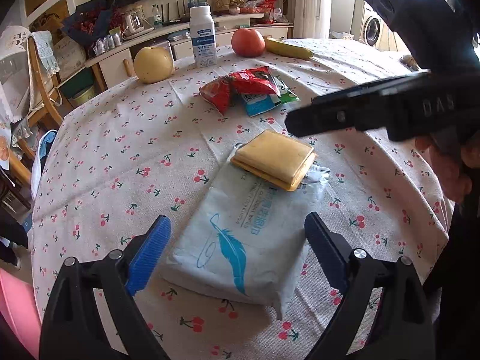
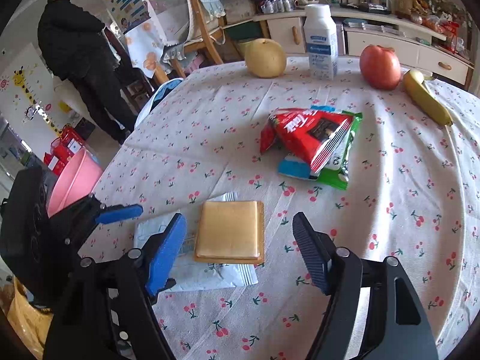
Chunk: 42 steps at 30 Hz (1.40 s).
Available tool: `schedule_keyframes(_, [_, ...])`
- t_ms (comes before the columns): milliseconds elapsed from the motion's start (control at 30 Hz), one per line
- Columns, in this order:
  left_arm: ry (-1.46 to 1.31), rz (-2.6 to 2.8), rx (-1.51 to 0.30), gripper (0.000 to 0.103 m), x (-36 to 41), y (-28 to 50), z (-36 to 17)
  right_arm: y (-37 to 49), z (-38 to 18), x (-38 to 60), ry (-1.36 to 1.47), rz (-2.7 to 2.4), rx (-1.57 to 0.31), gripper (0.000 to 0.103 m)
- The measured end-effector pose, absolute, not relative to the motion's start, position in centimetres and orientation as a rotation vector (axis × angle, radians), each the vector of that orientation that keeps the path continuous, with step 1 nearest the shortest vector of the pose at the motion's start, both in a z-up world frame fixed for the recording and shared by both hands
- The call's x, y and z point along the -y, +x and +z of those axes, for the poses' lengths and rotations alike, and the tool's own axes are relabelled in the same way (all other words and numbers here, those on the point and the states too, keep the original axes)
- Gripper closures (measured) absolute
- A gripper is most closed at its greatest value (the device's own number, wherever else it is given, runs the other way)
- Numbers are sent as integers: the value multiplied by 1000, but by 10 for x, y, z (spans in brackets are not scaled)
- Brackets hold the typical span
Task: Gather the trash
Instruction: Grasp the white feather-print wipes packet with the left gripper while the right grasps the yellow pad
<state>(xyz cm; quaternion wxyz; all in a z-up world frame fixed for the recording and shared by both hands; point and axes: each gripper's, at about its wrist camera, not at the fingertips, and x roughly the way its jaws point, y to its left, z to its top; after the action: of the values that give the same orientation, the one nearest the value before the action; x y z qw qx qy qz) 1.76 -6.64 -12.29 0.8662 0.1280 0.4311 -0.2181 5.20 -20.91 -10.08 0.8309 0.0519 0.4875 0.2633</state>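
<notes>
A pile of snack wrappers, red (image 1: 240, 85) (image 2: 306, 133) over blue-and-white (image 1: 258, 103) and green (image 2: 336, 174), lies mid-table. A white wet-wipes pack (image 1: 240, 240) (image 2: 216, 276) lies nearer, with a yellow square biscuit sandwich (image 1: 274, 157) (image 2: 229, 231) on its far end. My left gripper (image 1: 237, 252) is open, fingers either side of the wipes pack's near end. My right gripper (image 2: 237, 249) is open above the biscuit; it shows in the left wrist view (image 1: 375, 111) from the right.
A yellow pear (image 1: 153, 64) (image 2: 265, 57), white bottle (image 1: 202, 36) (image 2: 321, 42), red apple (image 1: 247, 42) (image 2: 379, 66) and banana (image 1: 288, 48) (image 2: 426, 97) stand at the table's far edge. A pink bin (image 2: 73, 180) sits at the left beside the table. A person (image 2: 78, 54) stands far left.
</notes>
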Motion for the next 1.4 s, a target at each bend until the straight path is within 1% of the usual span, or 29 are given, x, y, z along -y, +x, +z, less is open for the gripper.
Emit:
schedule_keyframes(100, [243,-501,-947,12,62,28,-127,49,-106,199,71,592,-1053,30])
schedule_keyframes(500, [169,-612,-1031,12,60,43,-136,48,-124,169,-89,611,-1062,30])
schedule_keyframes(700, [204,-646,-1036,11,69,35,-137,53,-133,165,-119,586,-1081,29])
schedule_keyframes(833, [271,-642,-1026,7,77,29,-139,54,-134,167,-116,587,-1078,30])
schedule_keyframes(967, [358,-614,-1001,5,86,23,-144,54,-133,168,-114,586,-1074,39])
schedule_keyframes(1133, [337,-576,-980,5,89,26,-144,54,-132,169,-101,591,-1077,39])
schedule_keyframes(1200, [328,-560,-974,7,89,28,-144,54,-132,171,-88,593,-1083,39])
schedule_keyframes(1267, [313,-540,-966,10,89,30,-144,55,-131,173,-82,587,-1086,40])
schedule_keyframes(1333, [298,-520,-958,16,87,31,-143,55,-129,175,-72,579,-1080,40])
schedule_keyframes(1400, [283,-508,-957,18,87,33,-142,57,-126,181,-54,568,-1073,40])
